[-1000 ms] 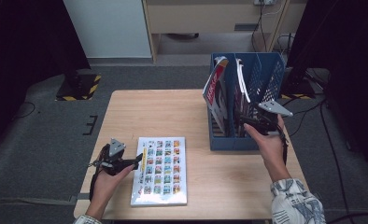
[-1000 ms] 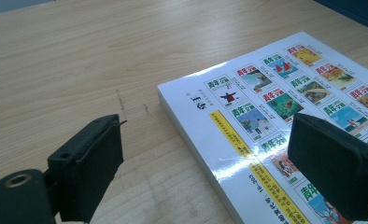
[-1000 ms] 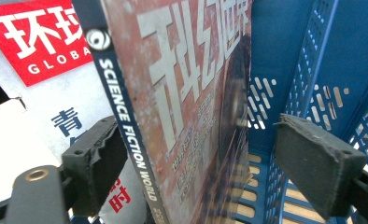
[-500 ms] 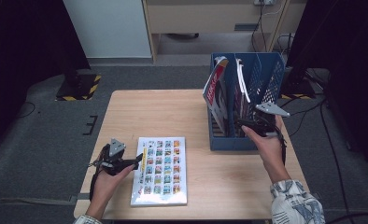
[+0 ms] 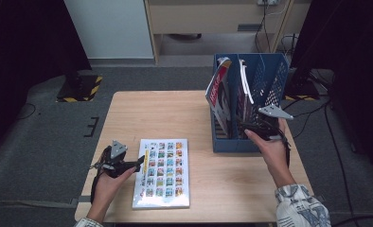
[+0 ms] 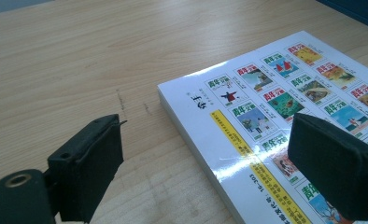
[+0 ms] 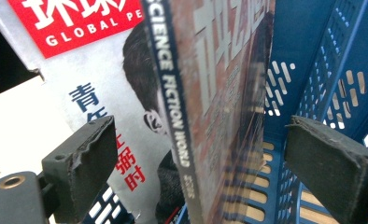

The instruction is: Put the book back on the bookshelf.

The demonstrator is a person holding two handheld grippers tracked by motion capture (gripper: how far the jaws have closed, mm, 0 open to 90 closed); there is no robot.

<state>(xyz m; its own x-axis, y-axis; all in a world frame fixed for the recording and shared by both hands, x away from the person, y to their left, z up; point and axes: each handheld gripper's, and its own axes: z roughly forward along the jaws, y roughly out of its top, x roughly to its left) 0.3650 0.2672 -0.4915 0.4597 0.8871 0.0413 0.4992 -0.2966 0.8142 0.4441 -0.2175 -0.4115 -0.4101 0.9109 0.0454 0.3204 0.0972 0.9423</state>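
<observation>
The worktop carries a blue file rack at its far right and a flat magazine with a grid of small cover pictures at its near left. In the rack a red-titled magazine leans left, and a second one, spine reading "Science Fiction World", stands upright beside it. The work in hand looks like filing magazines into the rack: the right claw sits at the rack's near edge, its jaws having just been opening and now wide, with the science fiction magazine standing free between them, pads off it, so that one reads as just released. The left claw rests at the flat magazine's left edge, jaws spread wide, one pad over the cover, one over bare wood, gripping nothing. Next, in my judgement, the left claw must close on that edge and lift. The right gripper view gives the spine lettering and the slotted rack floor; the high view gives the layout of both hands; the left gripper view shows the magazine's thickness.
</observation>
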